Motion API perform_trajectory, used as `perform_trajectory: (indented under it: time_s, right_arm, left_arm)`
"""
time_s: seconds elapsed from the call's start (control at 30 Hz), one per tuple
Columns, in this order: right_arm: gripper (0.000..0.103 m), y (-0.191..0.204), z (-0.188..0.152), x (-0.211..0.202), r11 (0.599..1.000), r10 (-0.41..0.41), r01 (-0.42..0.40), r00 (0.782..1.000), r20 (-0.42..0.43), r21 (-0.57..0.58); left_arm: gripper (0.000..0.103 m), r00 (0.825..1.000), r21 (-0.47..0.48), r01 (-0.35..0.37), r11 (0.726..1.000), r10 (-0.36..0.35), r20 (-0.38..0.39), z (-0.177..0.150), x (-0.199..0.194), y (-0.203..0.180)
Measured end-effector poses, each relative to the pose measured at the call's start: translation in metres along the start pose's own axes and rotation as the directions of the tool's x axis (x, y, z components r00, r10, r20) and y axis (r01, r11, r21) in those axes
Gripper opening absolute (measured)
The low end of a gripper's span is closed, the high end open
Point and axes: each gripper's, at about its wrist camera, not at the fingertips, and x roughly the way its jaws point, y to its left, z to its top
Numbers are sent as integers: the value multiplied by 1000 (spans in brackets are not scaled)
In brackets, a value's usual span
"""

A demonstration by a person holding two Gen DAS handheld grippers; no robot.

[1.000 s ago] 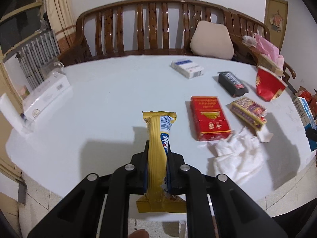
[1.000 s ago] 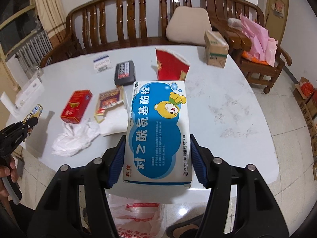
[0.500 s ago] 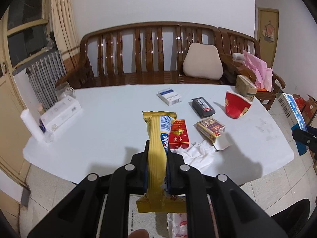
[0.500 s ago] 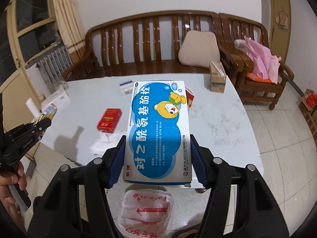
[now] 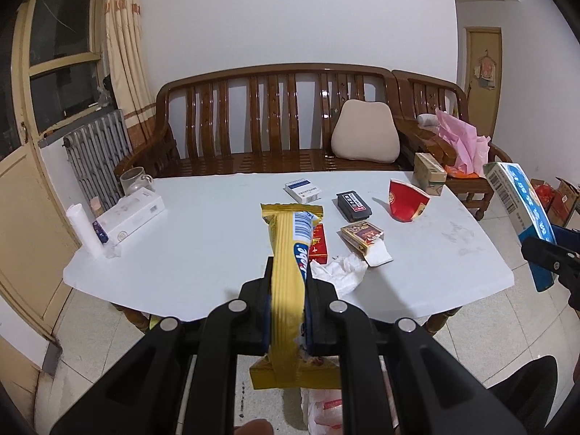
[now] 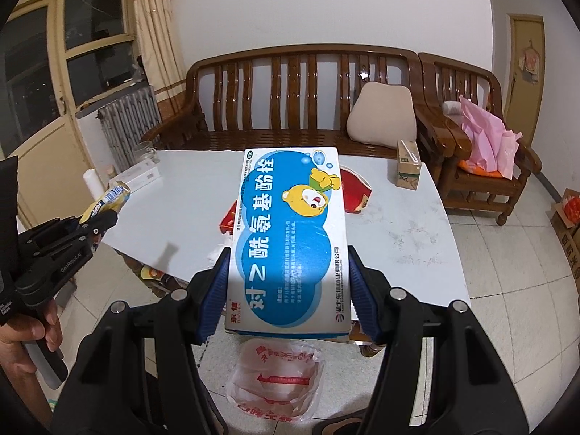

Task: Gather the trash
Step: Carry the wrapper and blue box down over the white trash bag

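My left gripper [image 5: 288, 282] is shut on a yellow snack wrapper [image 5: 288, 253], held upright off the near edge of the white table [image 5: 203, 239]. My right gripper [image 6: 290, 272] is shut on a blue and white medicine box [image 6: 290, 239], held above a plastic trash bag [image 6: 277, 380] that lies on the floor. The bag also shows in the left wrist view [image 5: 324, 411]. On the table lie a red box [image 5: 319, 244], crumpled tissue [image 5: 339, 270], a red paper cup [image 5: 407, 201], a black box [image 5: 353, 203], a white and blue packet [image 5: 302, 190] and an opened card pack [image 5: 362, 237].
A wooden bench [image 5: 290, 123] with a beige cushion [image 5: 366, 132] stands behind the table. A white box [image 5: 132, 214], a white roll [image 5: 81, 224] and a glass mug [image 5: 134, 179] sit at the table's left end. A small carton [image 5: 429, 174] sits far right. Cardboard boxes [image 6: 567, 217] lie on the floor.
Both grippers have pulled back and up from the table, each holding its item. The table looks farther away and the trash bag on the floor has come into view below.
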Motion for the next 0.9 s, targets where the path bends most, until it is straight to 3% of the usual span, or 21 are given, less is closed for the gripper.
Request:
perform_trajectory:
  time_s: [0.3,0.67,0.9]
  right_arm:
    - [59,19,-21,-24,999,23,-23,1000,14,-27]
    - [59,27,-79,-8,999,32,-34,995,-97,-18]
    - [59,34,-117,18,1000,26,-28,983,-180,-9]
  left_arm:
    - [13,999,15,50,999,-50,-7,-32,-27,-14]
    - [13,983,-2,104,995,-103,-150,-92,-4,-29]
    - [13,958,-30,130,991,-133,-253,-136,27,-42]
